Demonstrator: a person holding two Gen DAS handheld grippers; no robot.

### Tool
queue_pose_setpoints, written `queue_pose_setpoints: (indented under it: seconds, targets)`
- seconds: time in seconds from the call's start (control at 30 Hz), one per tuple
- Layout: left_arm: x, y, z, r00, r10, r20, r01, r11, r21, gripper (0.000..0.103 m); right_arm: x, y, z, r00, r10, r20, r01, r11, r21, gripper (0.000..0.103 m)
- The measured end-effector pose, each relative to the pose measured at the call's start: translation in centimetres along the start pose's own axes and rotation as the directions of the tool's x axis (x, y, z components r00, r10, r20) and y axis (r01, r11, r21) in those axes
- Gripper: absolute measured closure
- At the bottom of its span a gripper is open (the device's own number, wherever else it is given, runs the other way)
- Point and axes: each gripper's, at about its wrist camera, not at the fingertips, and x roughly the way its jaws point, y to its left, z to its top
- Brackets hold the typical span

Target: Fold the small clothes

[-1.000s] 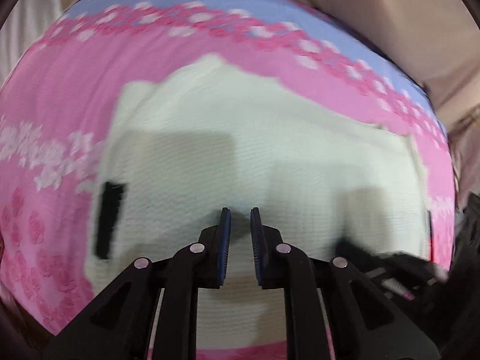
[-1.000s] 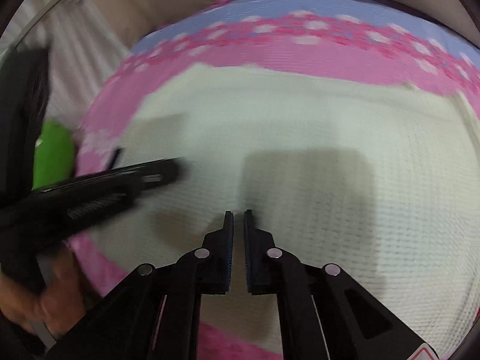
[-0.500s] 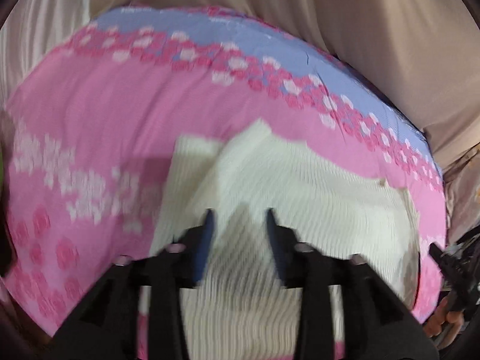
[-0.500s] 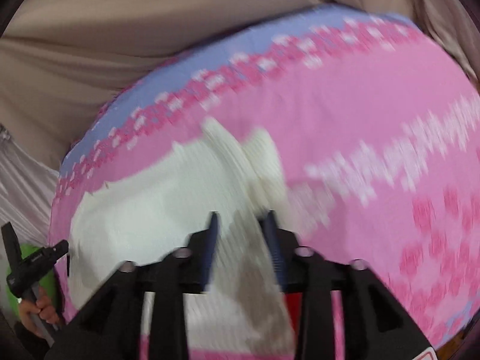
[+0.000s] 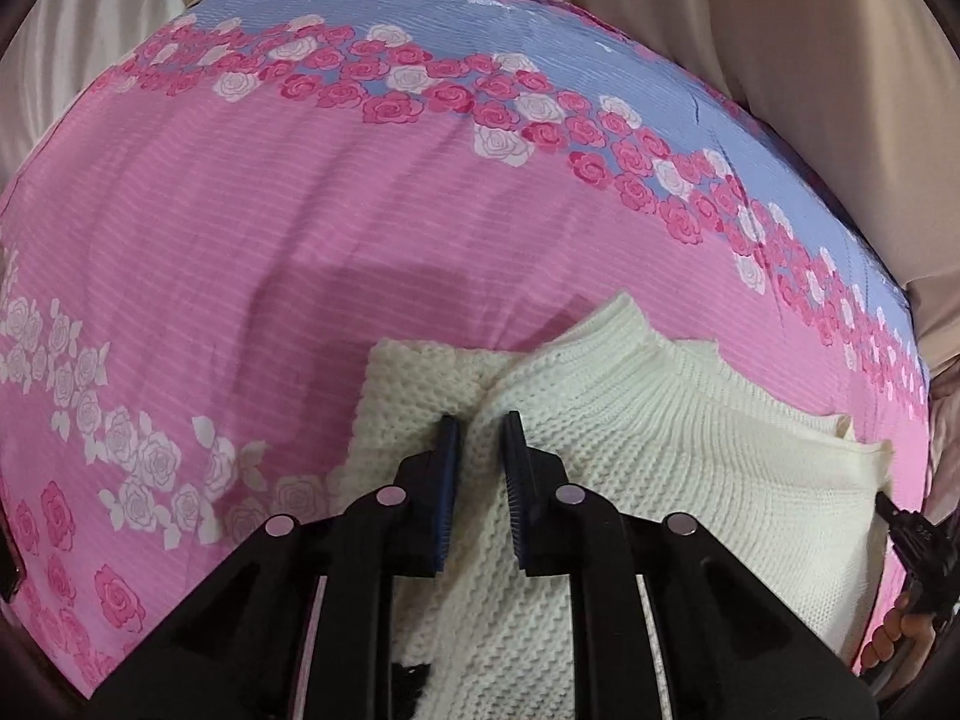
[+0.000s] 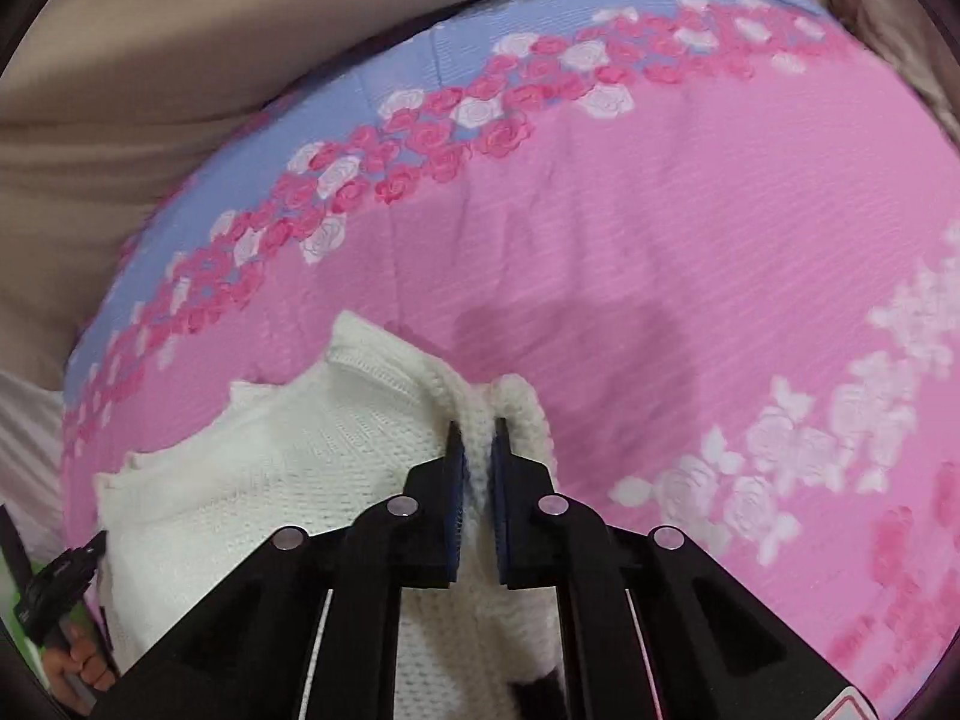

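1 pink rose-print bedspread [image 5: 360, 228], beige sheet [image 5: 810, 60] behind.

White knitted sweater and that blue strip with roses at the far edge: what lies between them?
Only bare pink sheet, clearest in the left wrist view.

We see both wrist views evenly and softly lit from above, bright enough that the cream knit [image 5: 660, 450] reads crisp in its stitches without glare. Broad, soft-edged shadows fall on the pink floral sheet [image 5: 300, 228] just ahead of the fingers, and the sheet bulges with strong fisheye bending, ringed by a dark vignette at the corners. In the right wrist view we find the roses [image 6: 780, 438] near the right rim slightly smeared, while the centre stays sharp.
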Motion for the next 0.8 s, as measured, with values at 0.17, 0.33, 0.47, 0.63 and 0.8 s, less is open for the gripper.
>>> queue_pose_setpoints:
  seconds: [0.17, 0.33, 0.47, 0.63, 0.8]
  targets:
    - [-1.7, -0.2, 0.1, 1.0, -0.005, 0.004, 0.005, 1.0, -0.017, 0.088, -3.0, 3.1, -0.3, 0.996, -0.046, 0.07, 0.049, 0.998, -0.039, 0.092]
    - [-6.8, -1.8, -3.5, 0.997, -0.062, 0.051, 0.06, 0.997, 0.042, 0.089, -8.4, 9.0, -6.0, 0.992, 0.091, 0.086, -0.072, 0.977, -0.2, 0.084]
    - [-4.8, -5.0, -7.0, 0.993, -0.107, -0.049, 0.111, 0.988, 0.103, 0.088, -5.7, 18.0, -12.1, 0.953, 0.263, -0.152, -0.302, 0.876, -0.375, 0.085]
    - [-3.6, -4.2, -8.3, 0.997, -0.043, -0.068, 0.052, 0.989, 0.141, 0.087, -2.4, 18.7, -14.0, 0.979, 0.123, -0.16, -0.185, 0.866, -0.465, 0.095]
    - [-3.2, 0.2, -8.4, 0.995, -0.049, -0.091, 0.052, 0.998, 0.029, 0.091, -4.1, 2.8, -11.1, 0.998, 0.001, -0.059, -0.007, 0.995, -0.104, 0.103]
